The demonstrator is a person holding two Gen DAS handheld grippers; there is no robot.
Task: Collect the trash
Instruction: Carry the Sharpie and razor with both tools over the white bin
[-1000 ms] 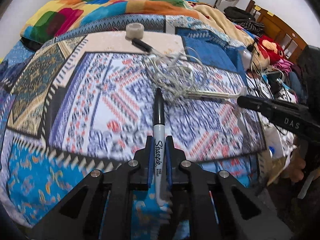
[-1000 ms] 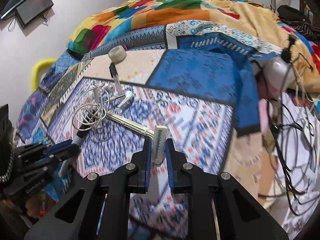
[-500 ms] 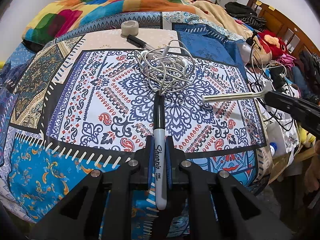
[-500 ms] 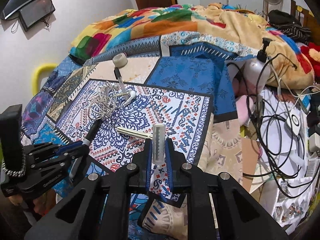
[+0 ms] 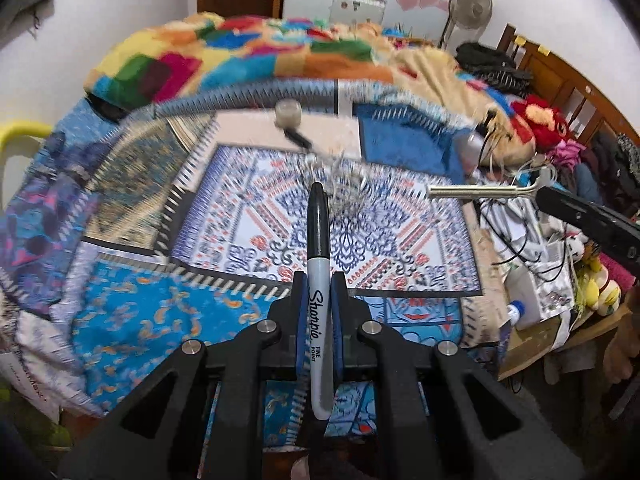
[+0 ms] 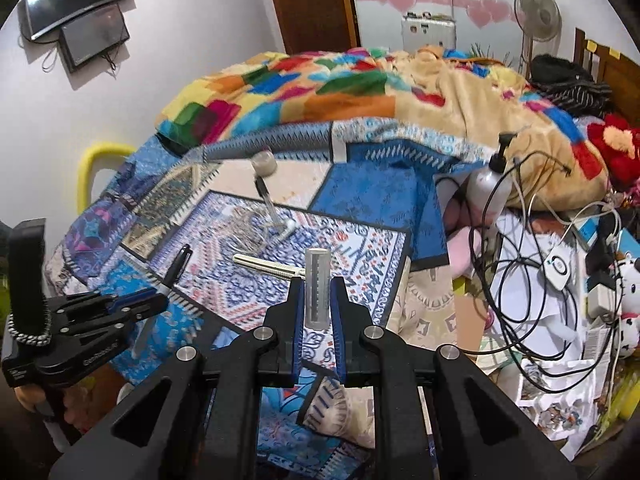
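My left gripper (image 5: 319, 290) is shut on a black Sharpie marker (image 5: 318, 240) that points forward, held above the near edge of the patterned bedspread (image 5: 248, 240). It also shows in the right wrist view (image 6: 136, 304) with the marker (image 6: 176, 266). My right gripper (image 6: 317, 300) is shut on a disposable razor, gripping its head (image 6: 317, 280) with the pale handle (image 6: 266, 266) sticking out left. The razor handle (image 5: 472, 191) shows in the left wrist view. A tangle of white earphone cable (image 5: 340, 180) lies on the bed.
A roll of tape (image 6: 264, 162) and a dark pen (image 6: 262, 190) lie farther back on the bed. A colourful blanket (image 6: 320, 88) is heaped behind. Cables (image 6: 520, 280), a pump bottle (image 6: 486, 190) and clutter crowd the right side. A yellow chair (image 6: 92, 172) stands at left.
Both grippers have pulled back and up from the bed, each still holding its item. The bed and the earphone tangle look farther away.
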